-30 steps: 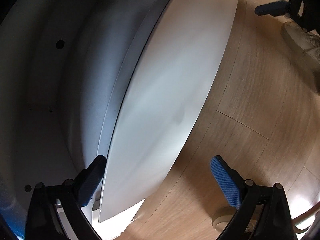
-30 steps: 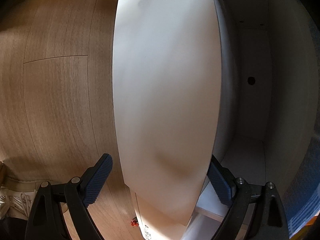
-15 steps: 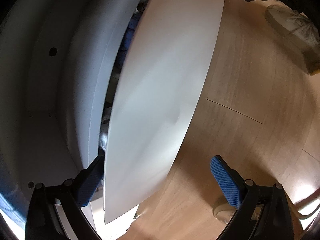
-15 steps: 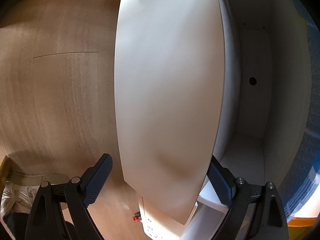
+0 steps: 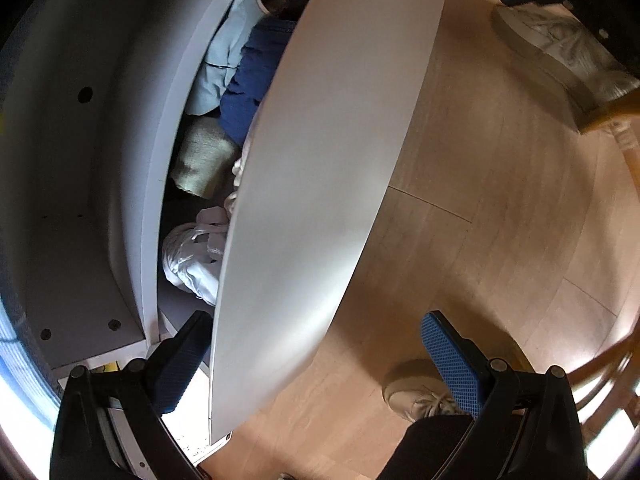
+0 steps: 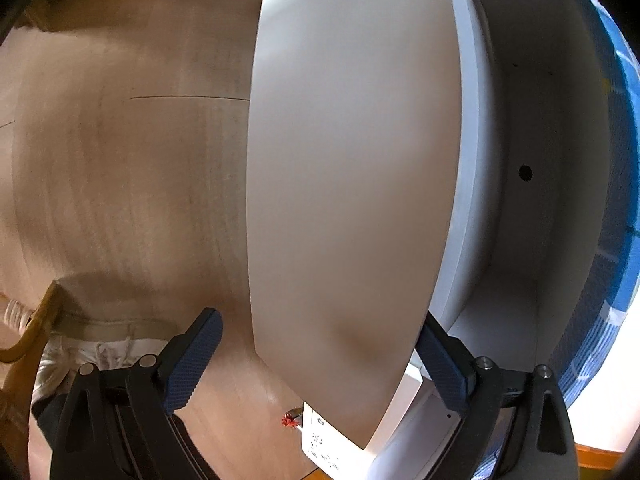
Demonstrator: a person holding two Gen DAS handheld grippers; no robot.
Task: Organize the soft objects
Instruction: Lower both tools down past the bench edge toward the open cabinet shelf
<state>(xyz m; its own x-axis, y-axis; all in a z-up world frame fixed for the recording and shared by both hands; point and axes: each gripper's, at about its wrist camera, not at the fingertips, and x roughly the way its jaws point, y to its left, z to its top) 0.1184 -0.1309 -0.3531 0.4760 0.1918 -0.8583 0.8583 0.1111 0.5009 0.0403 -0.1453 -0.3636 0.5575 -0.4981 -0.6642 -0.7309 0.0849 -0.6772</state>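
Left gripper [image 5: 308,360] is spread wide, w/ the white drawer front [image 5: 328,184] standing between its jaws: the inner finger [image 5: 180,364] is tucked behind the panel on the drawer side, the outer one out over the wood floor [image 5: 500,208], neither clamped on it. Right gripper [image 6: 316,360] is likewise wide, straddling the other end of the same panel; can't tell if either pad actually touches it. The drawer is partly open, a gap showing btwn the front and the white cabinet frame [image 5: 132,128]. Soft things sit inside, seen only from the left wrist view: a light blue garment [image 5: 224,64] toward the far end, a dark blue cloth [image 5: 252,92] beside it against the panel, a greenish knit piece [image 5: 200,156] in the middle, white fabric [image 5: 192,256] nearest the gripper. They look loosely bunched, not folded, so the sorting itself seems not yet begun; this reads as the access step, approx the start of the task. Left to do, I'd judge: get the drawer fully out, then lift pieces out or rearrange them. Neither gripper holds any fabric. A person's shoes [image 5: 416,392] stand on the floor near the drawer.
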